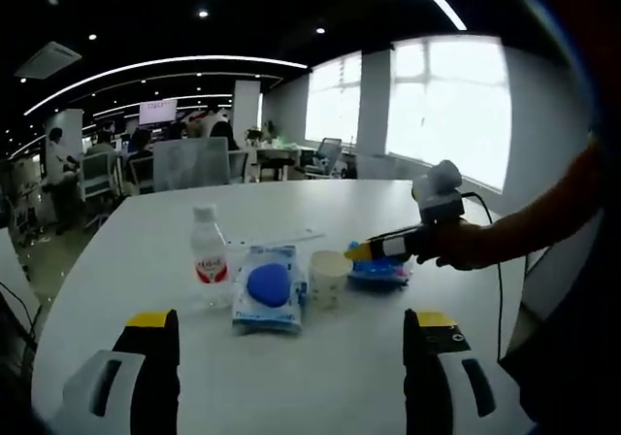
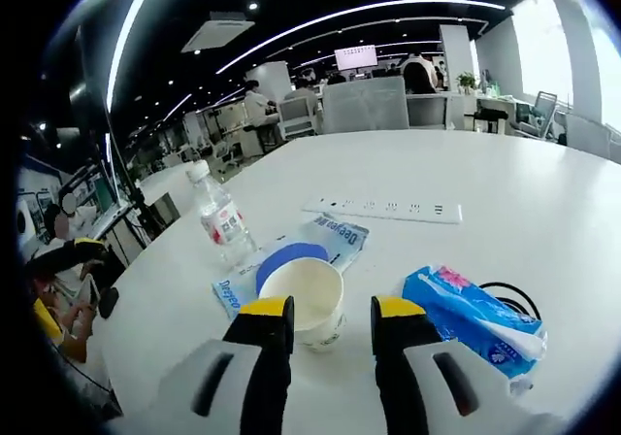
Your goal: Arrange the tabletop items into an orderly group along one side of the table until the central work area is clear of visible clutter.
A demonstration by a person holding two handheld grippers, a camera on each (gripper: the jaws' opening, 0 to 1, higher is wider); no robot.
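On the white round table we see a cream paper cup standing between a flat blue-and-white wipes packet and a blue plastic tissue pack, with a clear water bottle upright beyond. Our right gripper hovers just behind the cup, jaws apart and empty. Our left gripper hangs wide open nearer us; a white power strip lies farther back.

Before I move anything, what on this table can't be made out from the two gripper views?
- Paper cup: right gripper view, near side and base hidden behind the right gripper.
- Blue tissue pack: left gripper view, mostly covered by the right gripper.
- Water bottle: label print too small to read.
- Black cable: right gripper view, runs behind the tissue pack.
- Power strip: sockets too small to count.
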